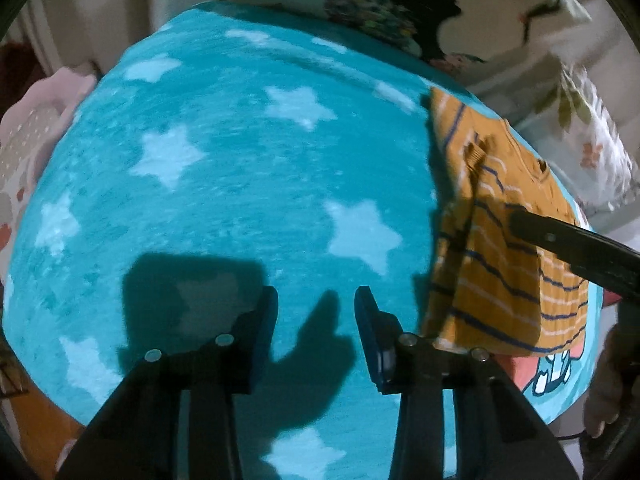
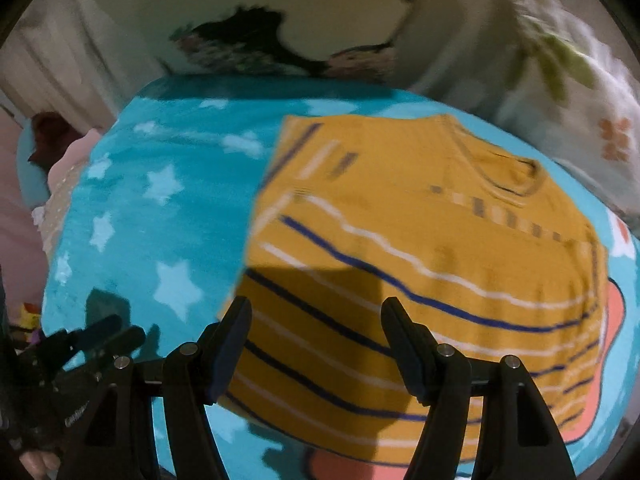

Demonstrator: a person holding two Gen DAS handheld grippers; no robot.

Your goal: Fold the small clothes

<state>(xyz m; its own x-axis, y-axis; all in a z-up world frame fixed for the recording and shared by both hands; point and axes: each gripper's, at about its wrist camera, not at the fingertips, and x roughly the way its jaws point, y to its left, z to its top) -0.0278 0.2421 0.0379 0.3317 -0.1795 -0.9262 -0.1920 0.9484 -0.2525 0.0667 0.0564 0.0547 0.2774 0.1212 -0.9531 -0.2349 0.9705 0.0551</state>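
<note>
Striped sweater [image 2: 420, 248] flat beneath spread right gripper [image 2: 316, 344]; right of part-open, empty left gripper [image 1: 316, 320].

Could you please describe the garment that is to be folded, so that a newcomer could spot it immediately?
Find the turquoise fleece blanket with pale stars. On it, towards the floral pillows, lies the mustard-yellow knitted sweater, flat with sleeves folded in. Its navy and white stripes set it apart.

Open blanket [image 1: 240, 152] — sweater [image 1: 508, 240] rightward
</note>
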